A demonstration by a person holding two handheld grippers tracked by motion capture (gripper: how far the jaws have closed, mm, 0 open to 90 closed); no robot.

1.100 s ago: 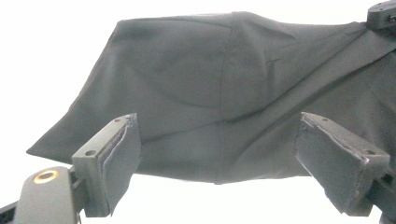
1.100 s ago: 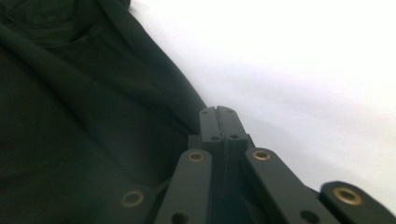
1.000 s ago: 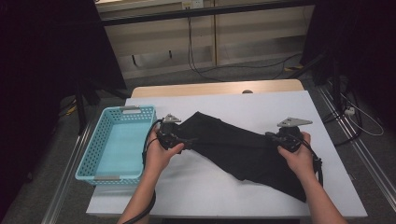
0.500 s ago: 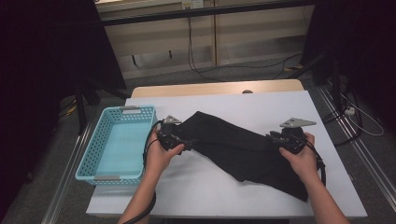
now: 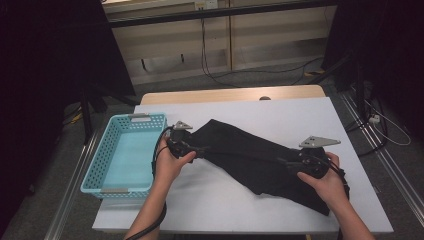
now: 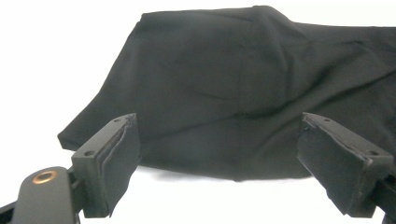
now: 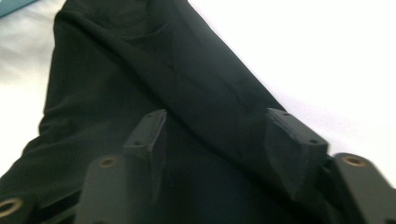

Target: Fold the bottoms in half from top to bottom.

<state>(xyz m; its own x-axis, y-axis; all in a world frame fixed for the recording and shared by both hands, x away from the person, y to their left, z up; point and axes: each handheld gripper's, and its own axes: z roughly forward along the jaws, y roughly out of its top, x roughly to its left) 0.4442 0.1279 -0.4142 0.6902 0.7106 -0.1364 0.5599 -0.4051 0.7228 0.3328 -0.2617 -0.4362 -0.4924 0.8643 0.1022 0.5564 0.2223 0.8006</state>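
A black cloth (image 5: 250,150) lies crumpled on the white table (image 5: 225,200), running from the far left to the near right. My left gripper (image 5: 200,149) rests at the cloth's left end with its jaws wide apart. In the left gripper view, the left gripper (image 6: 218,126) is open and the cloth (image 6: 243,84) lies just ahead of the pads. My right gripper (image 5: 290,162) hovers over the cloth's right part. Its jaws have just been opening, and in the right gripper view the right gripper (image 7: 217,121) stands open above the cloth (image 7: 140,84), with neither pad pressing on it.
An empty teal basket (image 5: 95,165) stands at the table's left edge, close to my left hand. A wooden table edge (image 5: 230,94) runs behind the white one. Cables (image 5: 220,75) lie on the floor beyond it. White tabletop lies bare in front of the cloth.
My right hand has drawn back a little toward the near right, and the cloth beneath it lies flatter. The left hand has stayed put.
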